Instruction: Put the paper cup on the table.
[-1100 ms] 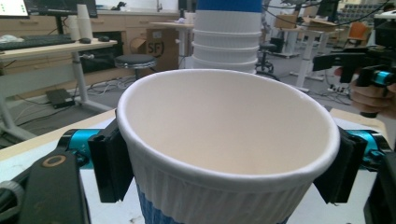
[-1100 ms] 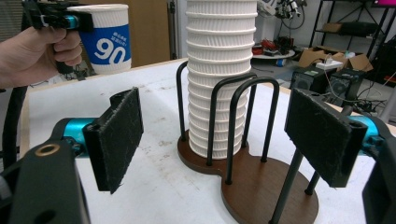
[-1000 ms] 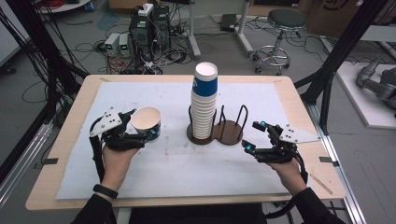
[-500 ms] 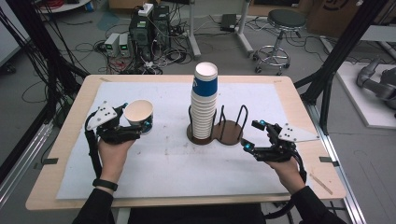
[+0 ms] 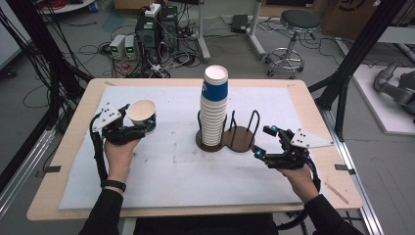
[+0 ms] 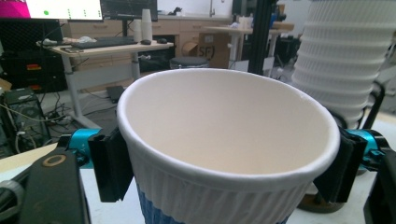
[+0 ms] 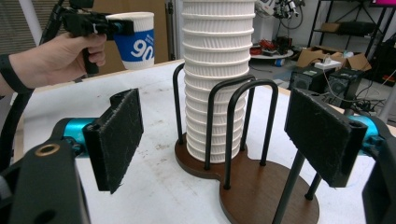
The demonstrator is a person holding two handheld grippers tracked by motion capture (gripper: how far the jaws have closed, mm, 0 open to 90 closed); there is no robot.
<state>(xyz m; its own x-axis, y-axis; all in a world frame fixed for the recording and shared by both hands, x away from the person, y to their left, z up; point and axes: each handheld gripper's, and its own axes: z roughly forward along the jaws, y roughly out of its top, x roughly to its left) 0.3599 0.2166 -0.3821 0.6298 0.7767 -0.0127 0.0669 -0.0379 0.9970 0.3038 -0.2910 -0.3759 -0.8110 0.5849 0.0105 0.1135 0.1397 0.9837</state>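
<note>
A white paper cup with a blue band [image 5: 142, 115] hangs above the left of the table, and my left gripper [image 5: 138, 128] is shut on it. In the left gripper view the cup [image 6: 229, 149] sits upright between both black jaws, its empty white inside showing. A tall stack of white cups [image 5: 214, 107] stands in the left ring of a dark wooden holder [image 5: 241, 142] with black wire hoops at the table's middle. To the right of that holder my right gripper [image 5: 264, 141] is open and empty, facing the stack [image 7: 217, 79] and the holder [image 7: 252, 186].
A white sheet [image 5: 176, 166] covers the wooden table [image 5: 313, 107]. The holder's right ring stands without cups. Beyond the far edge are a stool [image 5: 298, 22], computers and cables on the floor, and black frame posts at both sides.
My left gripper has carried the cup left and slightly up, farther from the stack. The right gripper has stayed still and open.
</note>
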